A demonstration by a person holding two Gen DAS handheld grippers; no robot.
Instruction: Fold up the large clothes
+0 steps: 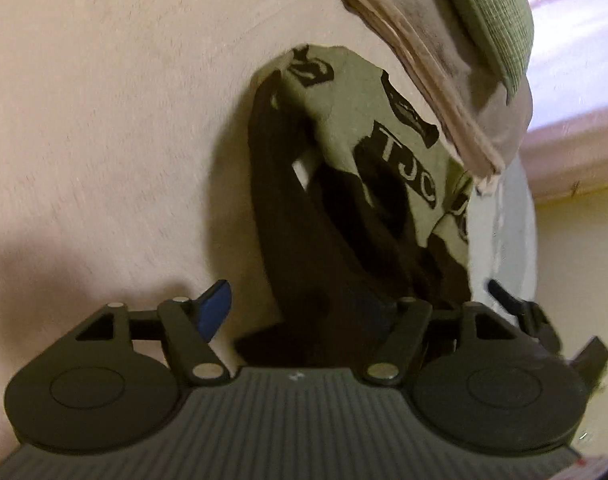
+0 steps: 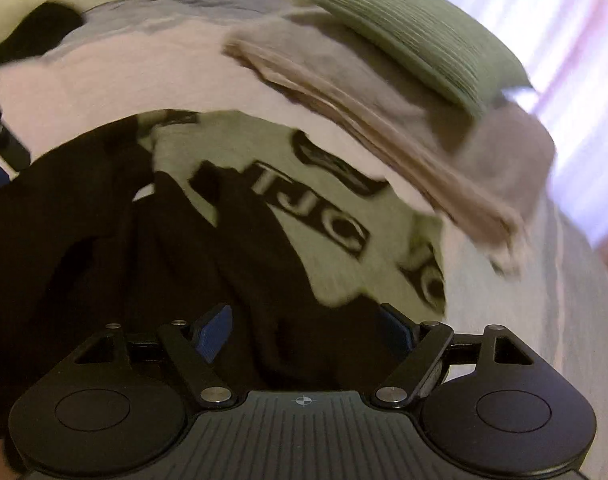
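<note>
A crumpled black and olive-green garment [image 1: 344,160] printed with "TJC" lies on a pale pink surface [image 1: 104,120]. In the left wrist view its black part runs down between my left gripper's [image 1: 304,312] wide-apart fingers; the gripper is open, one blue pad [image 1: 214,310] shows and the cloth hides the other. In the right wrist view the same garment [image 2: 324,216] spreads in front of my right gripper [image 2: 304,330], which is open over the black cloth, with both blue pads [image 2: 214,332] showing. The frames are blurred by motion.
A stack of folded clothes [image 2: 384,92], beige and grey with a ribbed green piece [image 2: 416,44] on top, sits just beyond the garment. The right gripper [image 1: 516,308] shows at the left wrist view's right edge. A bright pink curtain [image 2: 564,40] fills the far right.
</note>
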